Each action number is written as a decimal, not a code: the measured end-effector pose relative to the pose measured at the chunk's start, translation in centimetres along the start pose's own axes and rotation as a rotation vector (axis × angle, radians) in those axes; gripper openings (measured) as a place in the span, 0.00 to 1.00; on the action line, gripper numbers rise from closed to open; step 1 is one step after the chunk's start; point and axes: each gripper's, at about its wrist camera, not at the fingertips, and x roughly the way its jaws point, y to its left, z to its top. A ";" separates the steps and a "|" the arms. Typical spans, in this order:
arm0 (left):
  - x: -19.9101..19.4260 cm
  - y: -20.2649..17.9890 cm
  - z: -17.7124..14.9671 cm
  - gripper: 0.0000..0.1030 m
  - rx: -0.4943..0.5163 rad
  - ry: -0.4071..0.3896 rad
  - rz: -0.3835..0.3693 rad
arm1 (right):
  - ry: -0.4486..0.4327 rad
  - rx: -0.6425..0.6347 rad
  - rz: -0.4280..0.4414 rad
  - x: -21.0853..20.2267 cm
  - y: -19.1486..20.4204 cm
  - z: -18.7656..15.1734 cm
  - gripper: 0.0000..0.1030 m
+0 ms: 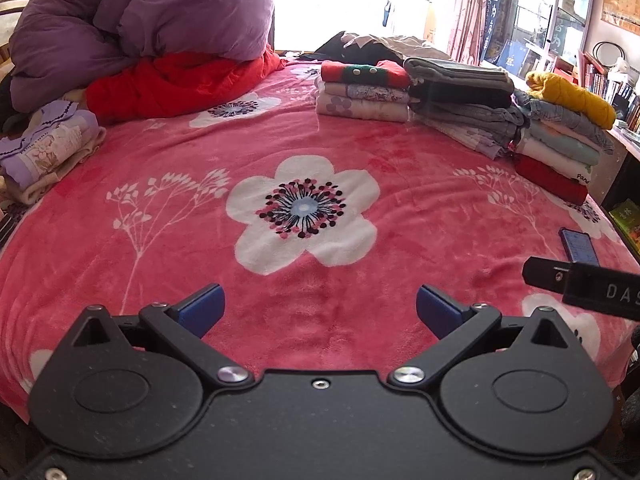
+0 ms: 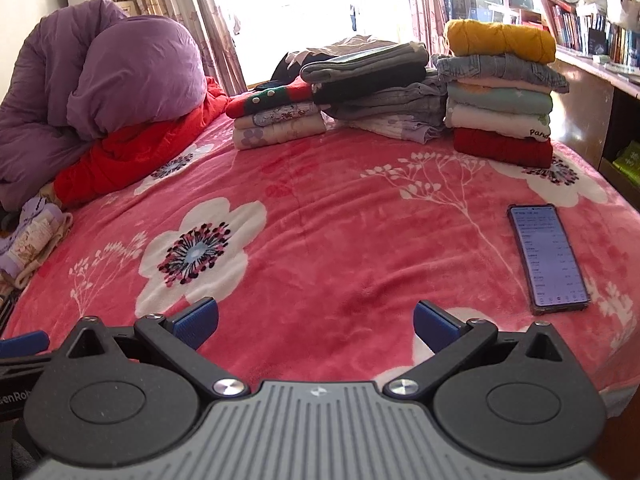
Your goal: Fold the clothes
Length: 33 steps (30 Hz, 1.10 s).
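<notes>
My left gripper (image 1: 320, 308) and my right gripper (image 2: 316, 322) both hang over the pink flowered blanket (image 1: 280, 152) with their blue pads spread wide and nothing between them. The folded clothes sit well ahead of both: three stacks (image 2: 384, 96) in a row at the far side (a yellow knit (image 2: 500, 40) tops the rightmost one). A phone (image 2: 548, 258) lies face up just ahead and right of my right gripper, and a smaller folded bundle (image 1: 48, 148) sits far off to my left gripper's left.
</notes>
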 end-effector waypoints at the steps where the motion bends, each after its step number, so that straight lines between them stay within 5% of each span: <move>1: 0.7 0.0 0.2 1.00 0.012 -0.005 0.001 | -0.003 0.013 0.015 0.6 -0.3 0.2 1.00; 5: 4.0 0.0 2.0 1.00 0.055 -0.050 -0.014 | -0.105 0.007 0.037 4.1 -1.0 1.0 1.00; 7: 6.2 -0.2 3.4 1.00 0.087 -0.011 -0.026 | -0.131 -0.032 0.054 6.4 -1.1 1.9 1.00; 16: 16.3 -1.8 10.3 1.00 0.054 0.039 -0.087 | -0.212 0.005 0.065 16.9 -4.6 7.6 1.00; 20: 20.4 -3.0 13.9 0.97 0.068 0.018 -0.101 | -0.222 -0.006 0.078 21.6 -6.4 6.7 1.00; 23: 23.4 -3.5 17.2 0.85 0.079 -0.020 -0.105 | -0.131 0.064 0.085 24.0 -8.0 6.7 1.00; 27: 27.5 -3.6 22.7 0.71 0.057 -0.087 -0.115 | -0.163 0.081 0.143 24.2 -8.2 6.8 1.00; 33: 33.1 -4.6 29.7 0.63 0.040 -0.177 -0.140 | -0.170 0.092 0.101 25.2 -8.2 7.0 1.00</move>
